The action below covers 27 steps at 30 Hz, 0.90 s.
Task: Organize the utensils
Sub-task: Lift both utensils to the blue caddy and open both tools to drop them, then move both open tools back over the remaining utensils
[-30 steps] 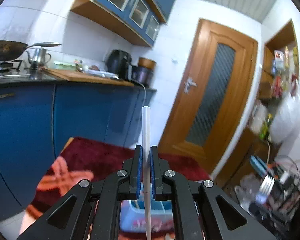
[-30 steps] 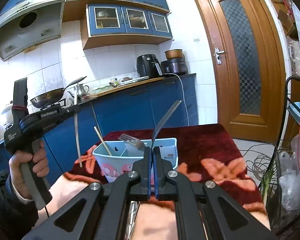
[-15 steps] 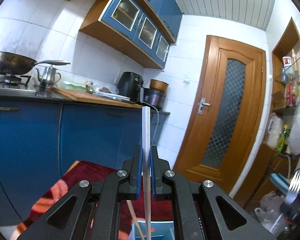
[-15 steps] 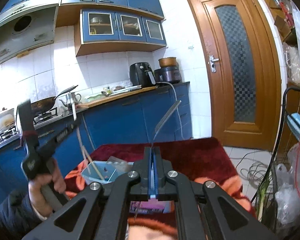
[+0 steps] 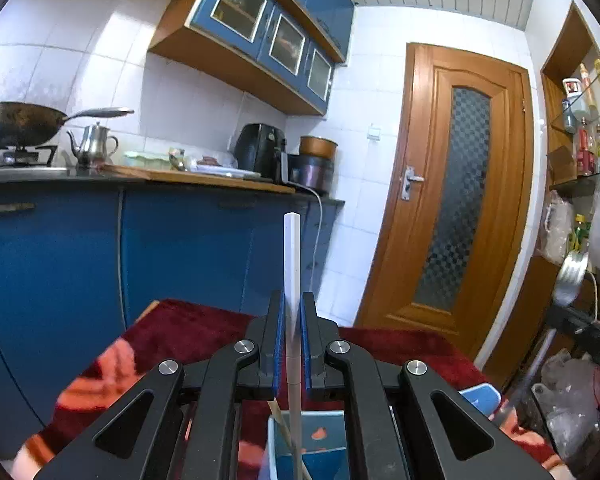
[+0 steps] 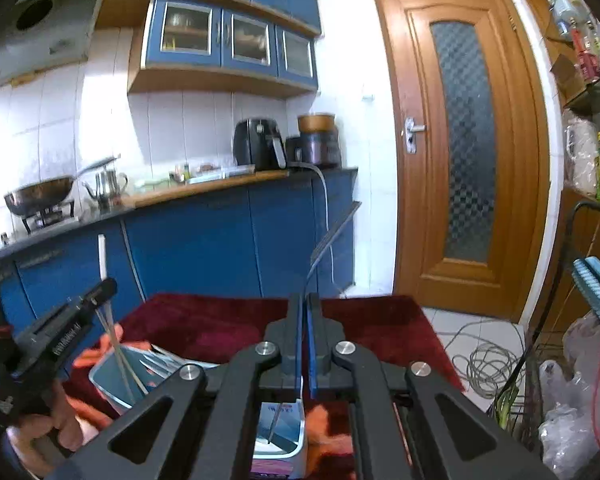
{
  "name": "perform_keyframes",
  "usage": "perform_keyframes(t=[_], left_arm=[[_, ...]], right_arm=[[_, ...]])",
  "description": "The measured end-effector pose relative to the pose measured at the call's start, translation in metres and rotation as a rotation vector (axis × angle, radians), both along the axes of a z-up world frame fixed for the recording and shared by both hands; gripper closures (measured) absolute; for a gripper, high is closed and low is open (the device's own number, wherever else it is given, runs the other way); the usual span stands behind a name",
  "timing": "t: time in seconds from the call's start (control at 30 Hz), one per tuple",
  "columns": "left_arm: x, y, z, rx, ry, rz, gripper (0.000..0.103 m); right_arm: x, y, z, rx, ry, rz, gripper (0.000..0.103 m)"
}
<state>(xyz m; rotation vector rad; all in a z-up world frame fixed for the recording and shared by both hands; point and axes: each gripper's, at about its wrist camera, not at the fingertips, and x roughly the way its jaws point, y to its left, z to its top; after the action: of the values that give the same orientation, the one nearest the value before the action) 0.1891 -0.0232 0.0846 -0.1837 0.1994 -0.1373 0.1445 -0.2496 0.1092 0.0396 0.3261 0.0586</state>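
left gripper (image 5: 292,336) clamps white chopstick (image 5: 291,264) — lowered into blue holder (image 5: 312,436) | right gripper (image 6: 303,340) pinches fork (image 6: 332,236) — holder nearer, table's far edge bare

- White chopstick (image 5: 291,264): slim, straight, upright, lower end down inside the blue utensil box (image 5: 307,446).
- Metal fork (image 6: 332,236): handle up, leaning right, tines down over that box.
- Pale wooden chopstick (image 5: 281,424): slanted inside the box.

Blue cabinets (image 5: 180,248), white tiled wall (image 5: 204,108), wooden door (image 5: 460,200).
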Motion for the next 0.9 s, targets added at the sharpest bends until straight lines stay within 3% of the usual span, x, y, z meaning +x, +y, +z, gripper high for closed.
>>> perform_keyframes(t=[0.23,0.27,0.53,0.9], left_arm=[[0.006,-0.001,-0.005,-0.014,0.079,-0.039,0.096],[0.007,-0.001,-0.005,-0.015,0.096,-0.048,0.094],[-0.001,0.003,-0.003,-0.035,0.19,-0.082,0.08],[-0.038,0.016,0.01,-0.039,0.255,-0.12,0.077]], right_arm=[[0.009,0.001,-0.022,0.025,0.085,0.043,0.097],[0.008,0.0,-0.023,0.033,0.095,0.054,0.093],[-0.013,-0.003,-0.012,0.05,0.065,0.079,0.083],[-0.052,0.004,-0.004,0.07,0.084,0.092,0.075]])
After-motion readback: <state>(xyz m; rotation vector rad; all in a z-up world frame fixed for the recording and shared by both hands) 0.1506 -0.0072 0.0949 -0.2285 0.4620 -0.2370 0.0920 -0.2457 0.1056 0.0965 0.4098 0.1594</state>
